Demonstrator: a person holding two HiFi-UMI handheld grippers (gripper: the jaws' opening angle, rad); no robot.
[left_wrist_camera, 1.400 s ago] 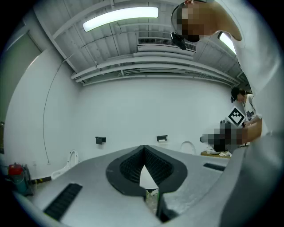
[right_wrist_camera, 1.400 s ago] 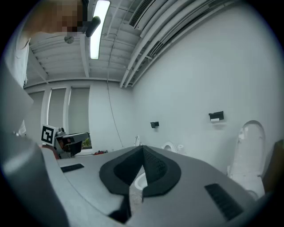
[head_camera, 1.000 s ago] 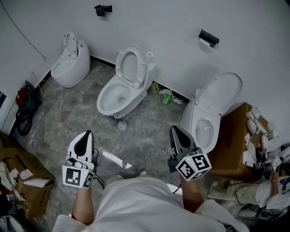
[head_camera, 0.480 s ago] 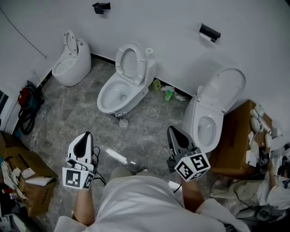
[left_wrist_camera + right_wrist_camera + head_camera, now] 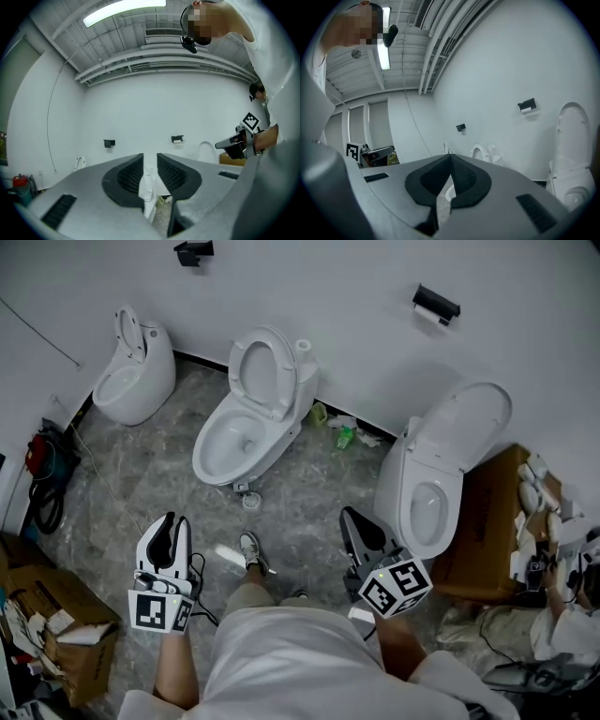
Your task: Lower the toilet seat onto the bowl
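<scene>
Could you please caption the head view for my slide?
Left toilet, middle toilet and right toilet along the wall; middle seat raised.

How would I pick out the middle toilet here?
Along the white wall, three toilets stand on the grey floor. The middle toilet shows its raised seat as a wide open ring; the left one is smaller, the right one shows a solid lid.

White toilet seat (image 5: 278, 376), bowl (image 5: 202, 460) and wall (image 5: 356, 296). Grey veined floor (image 5: 159, 474). Brown cardboard box (image 5: 480, 531). Green bottle (image 5: 345, 438). Black-and-white square markers on left gripper (image 5: 169, 520) and right gripper (image 5: 352, 515), both grey with black pads.
</scene>
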